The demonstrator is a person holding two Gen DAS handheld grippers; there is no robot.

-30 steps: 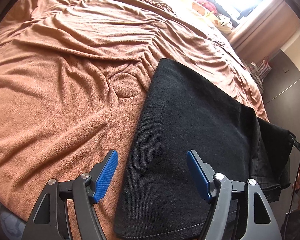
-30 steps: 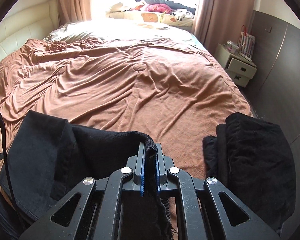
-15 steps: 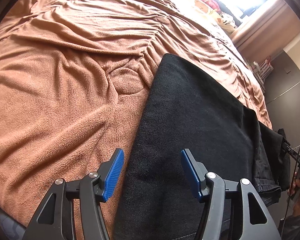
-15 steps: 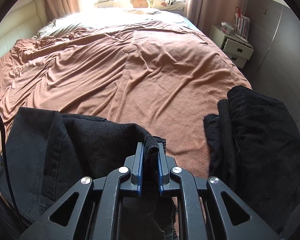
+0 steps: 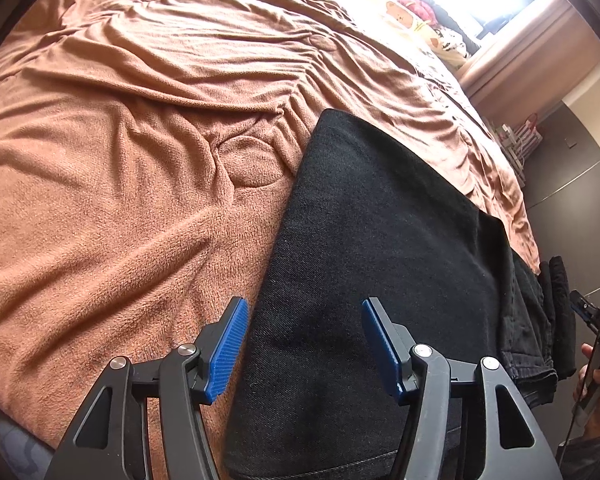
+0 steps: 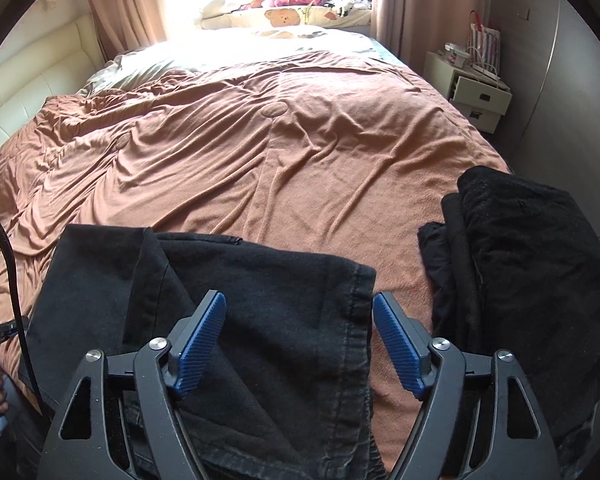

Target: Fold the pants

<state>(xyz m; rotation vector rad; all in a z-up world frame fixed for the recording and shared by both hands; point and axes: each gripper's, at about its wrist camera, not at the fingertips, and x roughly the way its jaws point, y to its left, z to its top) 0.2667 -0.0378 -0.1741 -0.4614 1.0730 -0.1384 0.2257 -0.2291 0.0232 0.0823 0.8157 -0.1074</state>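
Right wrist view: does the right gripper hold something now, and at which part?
Nothing is held. The right gripper is opening above the hemmed edge of the black denim pants, pads clear of the cloth.

My bed's rumpled brown blanket (image 6: 300, 152) carries the black pants (image 6: 268, 320); a second dark garment pile (image 6: 532, 280) lies right of them, apart.

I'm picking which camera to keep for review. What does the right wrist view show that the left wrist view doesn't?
Only the right wrist view: the nightstand, the cream headboard, and the right tool, its jaws opening over the pants' hem, pads off the cloth.
Only the left wrist view: the pants' flat folded panel and the open left tool above it.
Both: the black pants, the brown blanket and a second dark garment pile.
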